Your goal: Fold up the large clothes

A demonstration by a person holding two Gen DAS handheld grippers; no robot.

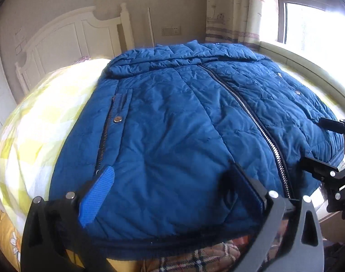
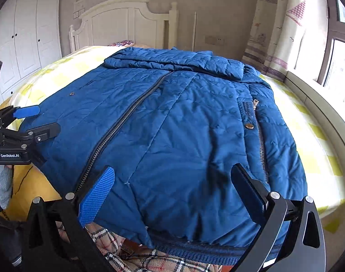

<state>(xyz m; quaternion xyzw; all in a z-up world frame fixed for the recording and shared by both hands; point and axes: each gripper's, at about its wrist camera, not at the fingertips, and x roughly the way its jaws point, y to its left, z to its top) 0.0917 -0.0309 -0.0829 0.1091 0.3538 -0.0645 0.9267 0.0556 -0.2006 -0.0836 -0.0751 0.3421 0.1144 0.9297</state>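
Note:
A large blue quilted jacket [image 1: 183, 113] [image 2: 172, 117] lies front up and zipped on the bed, hem toward me. Folded blue fabric lies across its far end by the collar. My left gripper [image 1: 172, 192] stands open over the hem, left of the main zip, one blue pad [image 1: 97, 195] beside the pocket zip. My right gripper [image 2: 172, 195] is open over the hem, right of the main zip. Each shows in the other's view: the right gripper [image 1: 324, 146] at the jacket's right edge, the left gripper [image 2: 39, 120] at its left edge. Neither holds cloth.
The bed has a yellow-and-white checked sheet [image 1: 36, 124] [image 2: 319, 136] and a white headboard [image 1: 70, 34] [image 2: 127, 22]. A plaid blanket [image 1: 195, 260] [image 2: 149, 260] lies under the hem. A window ledge [image 2: 319, 99] and curtain run along the right; a white wardrobe [image 2: 25, 34] stands left.

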